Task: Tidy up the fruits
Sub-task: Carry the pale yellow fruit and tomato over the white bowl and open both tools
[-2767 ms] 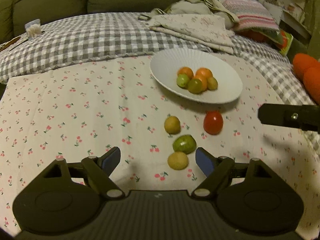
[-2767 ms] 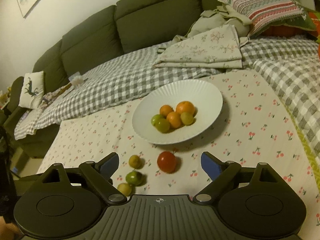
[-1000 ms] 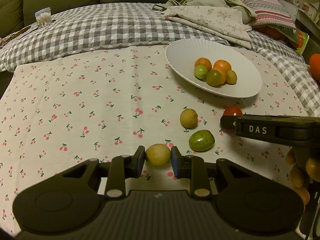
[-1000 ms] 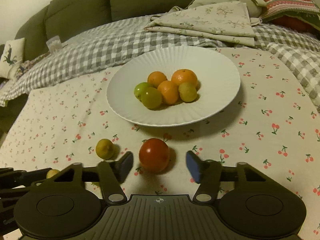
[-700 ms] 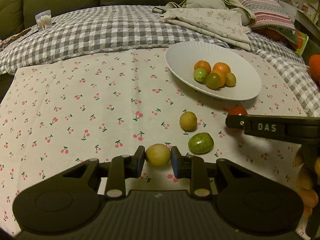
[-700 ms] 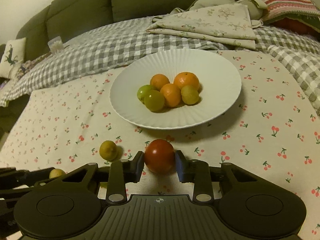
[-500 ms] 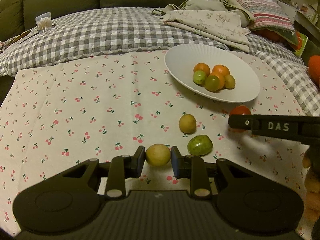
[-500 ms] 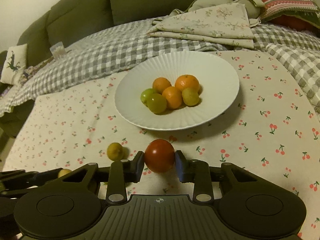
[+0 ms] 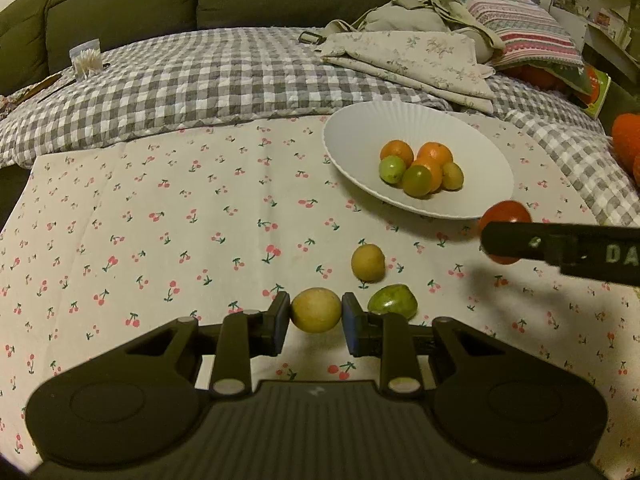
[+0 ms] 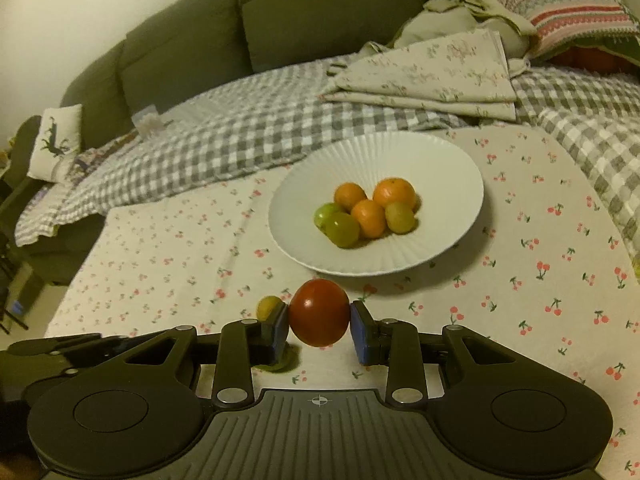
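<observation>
My left gripper (image 9: 316, 314) is shut on a yellow fruit (image 9: 316, 309), held just above the cherry-print cloth (image 9: 160, 220). A second yellow fruit (image 9: 368, 263) and a green fruit (image 9: 393, 301) lie on the cloth just beyond it. My right gripper (image 10: 319, 318) is shut on a red tomato (image 10: 319, 312), lifted off the cloth in front of the white plate (image 10: 440, 164). Several oranges and green fruits sit piled in that plate (image 9: 352, 128). In the left wrist view the tomato (image 9: 505, 213) shows behind the right gripper's dark finger (image 9: 560, 246).
A grey checked blanket (image 9: 200, 80) covers the sofa behind the cloth. Folded floral fabric (image 9: 408, 60) and a striped pillow (image 9: 516, 24) lie behind the plate. Orange objects (image 9: 626, 140) sit at the far right edge. A small white cushion (image 10: 56, 144) rests at the left.
My right gripper closed on the red tomato and lifted it off the cloth toward the plate. The left gripper kept the yellow fruit and stayed where it was.
</observation>
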Action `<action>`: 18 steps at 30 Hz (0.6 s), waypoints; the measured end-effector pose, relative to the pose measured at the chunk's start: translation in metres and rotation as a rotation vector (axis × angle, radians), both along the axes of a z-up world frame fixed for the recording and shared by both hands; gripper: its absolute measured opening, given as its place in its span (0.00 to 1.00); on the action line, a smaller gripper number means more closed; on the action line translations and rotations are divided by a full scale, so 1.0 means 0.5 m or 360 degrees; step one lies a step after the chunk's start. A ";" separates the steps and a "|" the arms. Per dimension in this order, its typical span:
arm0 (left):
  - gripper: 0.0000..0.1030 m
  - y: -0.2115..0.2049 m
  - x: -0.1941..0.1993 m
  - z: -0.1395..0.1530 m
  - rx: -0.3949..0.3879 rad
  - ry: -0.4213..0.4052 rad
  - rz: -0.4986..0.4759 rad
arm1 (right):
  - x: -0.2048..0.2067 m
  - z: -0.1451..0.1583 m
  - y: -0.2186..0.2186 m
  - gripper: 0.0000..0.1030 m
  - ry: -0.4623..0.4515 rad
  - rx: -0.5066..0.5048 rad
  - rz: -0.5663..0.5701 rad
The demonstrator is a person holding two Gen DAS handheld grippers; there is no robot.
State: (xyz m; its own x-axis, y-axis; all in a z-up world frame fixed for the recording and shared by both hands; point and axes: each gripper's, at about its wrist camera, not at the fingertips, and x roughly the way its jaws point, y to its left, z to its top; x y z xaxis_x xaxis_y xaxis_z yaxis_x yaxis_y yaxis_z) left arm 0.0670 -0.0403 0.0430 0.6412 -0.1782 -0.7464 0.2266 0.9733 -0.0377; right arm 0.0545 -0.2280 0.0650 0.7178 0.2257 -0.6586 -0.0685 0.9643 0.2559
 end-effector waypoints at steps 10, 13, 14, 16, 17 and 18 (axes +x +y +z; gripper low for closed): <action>0.25 -0.007 0.015 0.026 -0.0080 -0.0083 -0.0037 | -0.010 0.028 -0.049 0.31 -0.0072 0.0029 -0.0069; 0.25 -0.012 0.026 0.037 -0.0101 -0.0120 -0.0052 | -0.009 0.033 -0.070 0.31 -0.0089 0.0043 -0.0108; 0.25 -0.014 0.029 0.040 -0.0110 -0.0128 -0.0061 | -0.008 0.035 -0.077 0.31 -0.0095 0.0045 -0.0122; 0.25 -0.021 0.038 0.045 -0.0127 -0.0139 -0.0083 | -0.005 0.037 -0.093 0.31 -0.0104 0.0051 -0.0157; 0.25 -0.026 0.043 0.047 -0.0130 -0.0148 -0.0096 | -0.003 0.038 -0.102 0.31 -0.0105 0.0059 -0.0176; 0.25 -0.032 0.047 0.048 -0.0128 -0.0164 -0.0111 | -0.001 0.039 -0.109 0.31 -0.0106 0.0062 -0.0188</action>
State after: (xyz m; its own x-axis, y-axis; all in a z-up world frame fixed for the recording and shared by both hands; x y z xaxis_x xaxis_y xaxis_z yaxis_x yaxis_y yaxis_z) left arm 0.0902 -0.0564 0.0670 0.6979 -0.2814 -0.6586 0.3002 0.9498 -0.0878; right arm 0.0540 -0.2825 0.0844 0.7827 0.1615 -0.6011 0.0272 0.9560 0.2922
